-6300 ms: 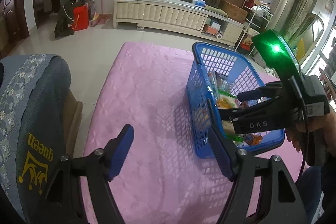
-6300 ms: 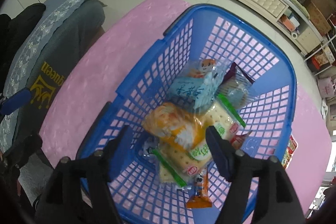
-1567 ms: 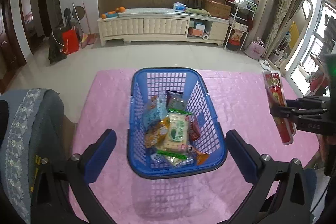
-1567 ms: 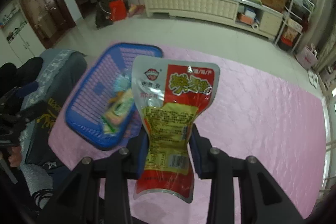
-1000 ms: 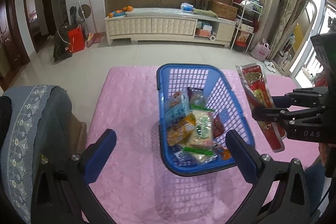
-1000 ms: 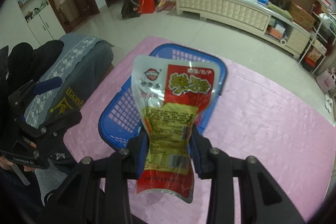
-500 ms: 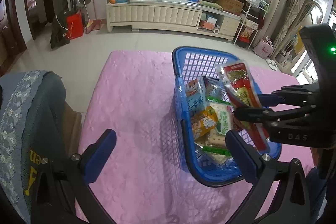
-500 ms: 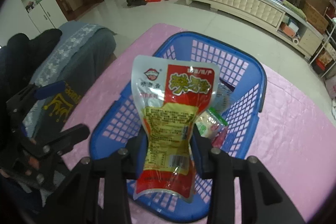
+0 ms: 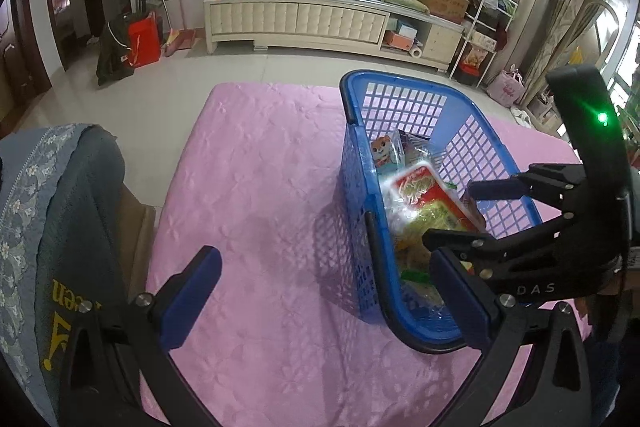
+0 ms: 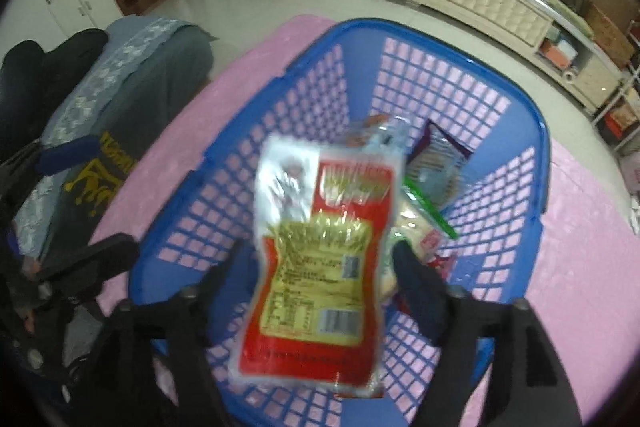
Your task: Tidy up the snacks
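Right wrist | snack packet (image 10: 320, 267) lengthwise upright | over basket (image 10: 536, 147)

The red and yellow snack bag (image 10: 320, 267) is blurry, flat side up, over the blue basket (image 10: 256, 131). The basket sits on the pink cloth. More snacks (image 10: 428, 167) lie piled inside it, toward two o'clock from the red bag.

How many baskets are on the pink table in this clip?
1. A single blue basket sits on the pink table, already holding several snack packets, with the red packet dropping into it from the opening right gripper. No other basket shows in either view.
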Demonstrator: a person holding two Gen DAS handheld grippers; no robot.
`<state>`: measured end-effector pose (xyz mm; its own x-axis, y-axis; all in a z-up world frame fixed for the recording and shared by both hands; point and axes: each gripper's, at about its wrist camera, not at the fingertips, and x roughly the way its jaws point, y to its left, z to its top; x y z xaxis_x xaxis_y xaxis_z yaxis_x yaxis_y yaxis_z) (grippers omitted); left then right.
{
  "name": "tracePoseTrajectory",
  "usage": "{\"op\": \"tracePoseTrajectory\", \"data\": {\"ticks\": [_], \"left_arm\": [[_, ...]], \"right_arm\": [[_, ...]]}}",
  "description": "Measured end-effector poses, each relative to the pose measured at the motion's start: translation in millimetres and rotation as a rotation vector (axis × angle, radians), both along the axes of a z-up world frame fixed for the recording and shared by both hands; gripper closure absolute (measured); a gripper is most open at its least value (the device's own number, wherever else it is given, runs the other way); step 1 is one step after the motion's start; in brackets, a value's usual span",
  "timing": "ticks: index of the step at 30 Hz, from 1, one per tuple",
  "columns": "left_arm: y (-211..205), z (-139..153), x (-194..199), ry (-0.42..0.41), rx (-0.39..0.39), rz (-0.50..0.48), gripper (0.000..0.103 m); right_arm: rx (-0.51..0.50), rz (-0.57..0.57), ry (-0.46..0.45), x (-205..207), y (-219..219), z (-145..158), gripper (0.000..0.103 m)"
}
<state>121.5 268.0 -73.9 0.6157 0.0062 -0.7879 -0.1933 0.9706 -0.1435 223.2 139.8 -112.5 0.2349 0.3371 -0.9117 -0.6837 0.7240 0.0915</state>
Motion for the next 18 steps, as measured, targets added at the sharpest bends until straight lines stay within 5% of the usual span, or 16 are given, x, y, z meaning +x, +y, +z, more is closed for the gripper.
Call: {"op": "tracePoseTrajectory", "data": {"ticks": [7, 18], "left_arm": [[-26, 7, -25, -0.09, -0.016, 0.007, 0.0], [-98, 29, -80, -0.226, -0.008, 0.021, 0.0]], "right_arm": [[0.103, -0.074, -0.048, -17, -37, 22, 0.014], [0.222, -0.318, -0.215, -90, -162, 60, 0.011]]}}
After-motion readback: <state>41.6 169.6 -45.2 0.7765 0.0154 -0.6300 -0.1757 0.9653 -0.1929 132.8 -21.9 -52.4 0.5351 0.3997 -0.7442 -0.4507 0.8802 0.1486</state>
